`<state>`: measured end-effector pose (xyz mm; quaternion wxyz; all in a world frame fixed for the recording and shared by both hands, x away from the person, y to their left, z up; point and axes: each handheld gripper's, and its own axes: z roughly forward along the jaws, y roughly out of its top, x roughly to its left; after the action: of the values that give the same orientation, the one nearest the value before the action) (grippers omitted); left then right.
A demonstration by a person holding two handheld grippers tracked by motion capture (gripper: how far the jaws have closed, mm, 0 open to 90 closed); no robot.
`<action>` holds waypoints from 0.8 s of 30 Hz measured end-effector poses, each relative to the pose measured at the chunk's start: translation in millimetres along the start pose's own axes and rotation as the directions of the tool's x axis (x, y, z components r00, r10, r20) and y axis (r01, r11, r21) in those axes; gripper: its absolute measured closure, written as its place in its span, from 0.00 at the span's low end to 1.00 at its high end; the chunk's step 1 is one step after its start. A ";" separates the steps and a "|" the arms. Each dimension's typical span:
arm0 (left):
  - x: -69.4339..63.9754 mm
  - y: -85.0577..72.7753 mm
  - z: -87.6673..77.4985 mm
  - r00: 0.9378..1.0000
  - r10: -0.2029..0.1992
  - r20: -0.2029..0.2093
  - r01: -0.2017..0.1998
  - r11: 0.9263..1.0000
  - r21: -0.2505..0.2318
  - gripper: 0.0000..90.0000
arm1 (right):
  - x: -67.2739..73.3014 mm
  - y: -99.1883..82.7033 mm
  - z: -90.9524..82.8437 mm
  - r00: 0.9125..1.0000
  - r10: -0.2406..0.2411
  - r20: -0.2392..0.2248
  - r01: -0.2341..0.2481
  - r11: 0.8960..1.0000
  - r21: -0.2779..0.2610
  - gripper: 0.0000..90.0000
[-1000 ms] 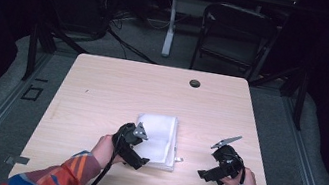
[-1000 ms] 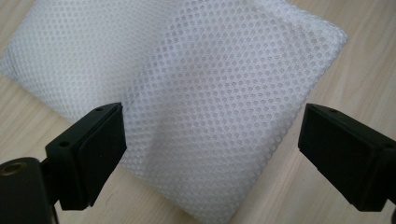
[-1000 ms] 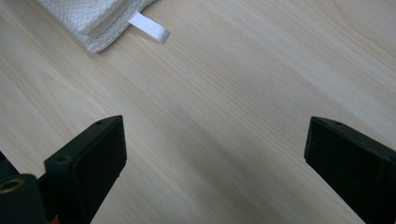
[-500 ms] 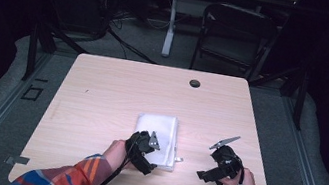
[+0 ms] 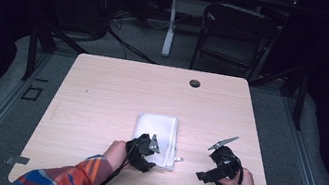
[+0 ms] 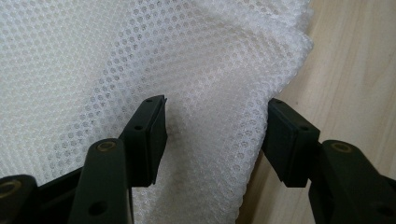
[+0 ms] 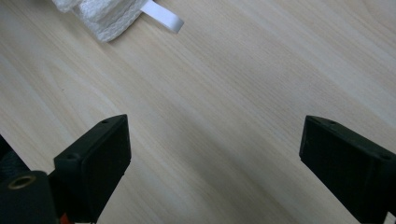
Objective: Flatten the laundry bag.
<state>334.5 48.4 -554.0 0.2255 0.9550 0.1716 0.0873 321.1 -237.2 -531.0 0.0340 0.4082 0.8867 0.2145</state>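
My left gripper (image 6: pixel 212 135) is down on the white mesh cloth (image 5: pixel 158 132), jaws about half apart and just been closing in, with a raised ridge of the fabric bunched between them; the pads have not yet pinched it, there is a sliver of mesh free on either side, so nothing is clamped. In the left gripper view one pad sits on top of the cloth and the other hangs just off its edge over the bare table (image 6: pixel 355 60), which tells me I am straddling the near right border of the folded piece. From the high view the left gripper (image 5: pixel 145 151) is planted at the cloth's near end, and the cloth lies folded a little near of the table's middle, with a small white tag (image 7: pixel 163 16) poking out at its near right corner. My right gripper (image 7: pixel 212 163) hovers off to the right, jaws wide apart over plain wood, well clear of the fabric, holding nothing. I judge this as the grasp step: getting hold of the edge before lifting or unfolding it. Next I need to finish the squeeze so the pads bite the layers I want, then lift gently; mesh this loose could slip out or bring extra layers along.
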 end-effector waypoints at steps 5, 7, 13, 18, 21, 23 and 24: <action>3.9 -1.8 -1.1 0.999 -0.014 0.033 0.014 1.000 -0.015 0.53 | 0.7 -0.2 1.2 1.000 0.006 -0.011 -0.006 1.000 -0.004 0.10; 4.9 -2.0 -1.6 0.999 -0.017 0.036 0.017 1.000 -0.015 0.56 | 0.6 -0.2 1.2 1.000 0.003 -0.017 -0.003 1.000 -0.001 0.10; 8.7 -2.7 -4.2 0.997 -0.028 0.068 0.029 0.999 -0.021 0.59 | 1.6 -0.2 2.2 1.000 0.007 -0.012 -0.007 1.000 0.003 0.10; 11.9 -3.0 -5.8 0.995 -0.036 0.094 0.038 0.999 -0.017 0.61 | 0.9 0.6 1.3 1.000 -0.007 -0.014 0.007 1.000 0.023 0.10; 13.1 -3.2 -6.6 0.994 -0.042 0.105 0.044 0.999 -0.017 0.63 | 1.1 0.4 1.6 1.000 -0.006 -0.014 0.006 1.000 0.023 0.10; 13.4 -3.2 -7.0 0.993 -0.042 0.112 0.044 0.999 -0.020 0.67 | 1.7 0.5 1.9 1.000 -0.004 -0.016 0.004 1.000 0.021 0.10; 13.3 -3.2 -6.9 0.993 -0.042 0.112 0.044 0.999 -0.019 0.67 | 1.8 0.6 1.8 1.000 -0.006 -0.012 0.006 1.000 0.022 0.10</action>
<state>344.2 58.7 -548.2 0.2466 0.9521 0.1782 0.0306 320.8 -234.9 -532.2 0.0251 0.4046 0.8904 0.2071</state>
